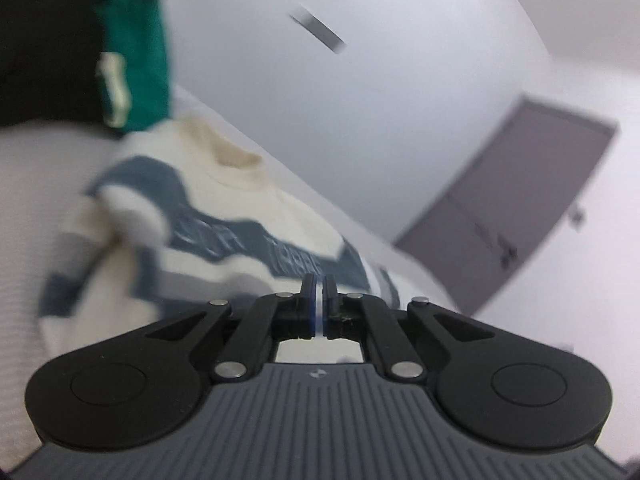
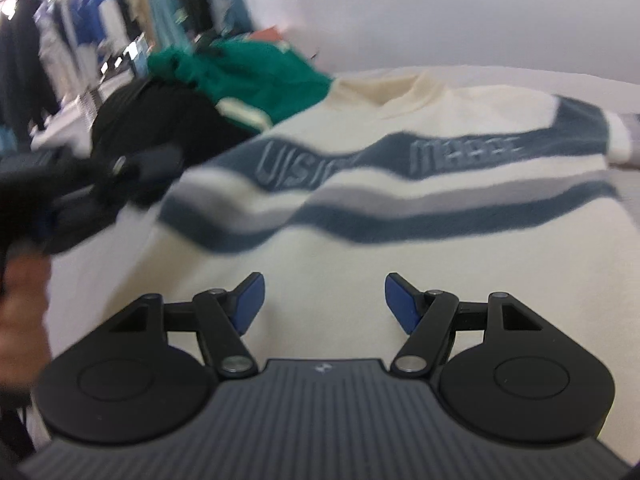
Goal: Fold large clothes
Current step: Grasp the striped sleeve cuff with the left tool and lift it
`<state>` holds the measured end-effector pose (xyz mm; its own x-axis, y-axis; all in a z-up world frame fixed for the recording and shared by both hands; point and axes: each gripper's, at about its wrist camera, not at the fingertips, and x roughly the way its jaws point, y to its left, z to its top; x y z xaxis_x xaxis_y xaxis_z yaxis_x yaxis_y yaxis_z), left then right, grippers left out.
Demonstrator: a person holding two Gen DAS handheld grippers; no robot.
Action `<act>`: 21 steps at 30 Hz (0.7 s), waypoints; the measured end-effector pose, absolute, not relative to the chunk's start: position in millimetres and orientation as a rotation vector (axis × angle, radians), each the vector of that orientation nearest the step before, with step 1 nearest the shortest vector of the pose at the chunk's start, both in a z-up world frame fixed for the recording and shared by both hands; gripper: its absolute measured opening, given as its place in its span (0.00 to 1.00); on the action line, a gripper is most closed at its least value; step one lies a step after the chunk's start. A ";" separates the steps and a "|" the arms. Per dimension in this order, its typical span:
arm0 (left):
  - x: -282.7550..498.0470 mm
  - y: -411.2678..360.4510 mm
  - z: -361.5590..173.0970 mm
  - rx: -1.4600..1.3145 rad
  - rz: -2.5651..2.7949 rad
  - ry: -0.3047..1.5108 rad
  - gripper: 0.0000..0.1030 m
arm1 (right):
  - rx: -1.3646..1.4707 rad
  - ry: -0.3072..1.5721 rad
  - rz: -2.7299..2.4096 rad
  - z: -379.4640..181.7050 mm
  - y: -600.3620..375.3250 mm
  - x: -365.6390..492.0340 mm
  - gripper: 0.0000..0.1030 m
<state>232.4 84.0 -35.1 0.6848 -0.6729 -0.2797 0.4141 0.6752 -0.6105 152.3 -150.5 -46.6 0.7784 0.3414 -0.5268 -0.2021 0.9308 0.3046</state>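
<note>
A pale, ribbed-textured bed (image 1: 24, 240) runs under both views, with a plain white wall behind it and a grey door (image 1: 516, 208) off to one side.

Nearest in the right wrist view, the right tongs (image 2: 324, 300) stand released, blue pads apart, hovering over the plain cream lower body of the sweater (image 2: 360, 220) and touching nothing. The left tongs (image 1: 319, 300) are clenched tight, with only a sliver of light between the pads; whether they pinch a thin edge of cloth I cannot tell, as the knit lies just behind the tips and blur hides the contact. In the right wrist view that same tool shows as a dark smear at the sweater's left side, a hand (image 2: 20, 312) below it.

The step looks like the first fold: one side taken, to be carried across the chest. The next move calls for the right tongs to secure a hem or shoulder so the cloth travels flat.

The sweater lies face up, collar away, stripes across. Beyond its far left corner a black garment (image 2: 160, 120) and a green one (image 2: 248, 76) crowd close; the right side has open room.
</note>
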 end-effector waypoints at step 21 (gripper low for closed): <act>257.5 168.6 -86.2 -0.571 -0.064 0.744 0.04 | 0.328 0.697 0.432 -63.9 -146.8 155.2 0.67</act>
<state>257.5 168.6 -86.2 0.7409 -0.2520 -0.6226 -0.1423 0.8470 -0.5122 155.2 -146.8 -63.9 0.6850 0.4852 -0.5435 -0.2709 0.8621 0.4281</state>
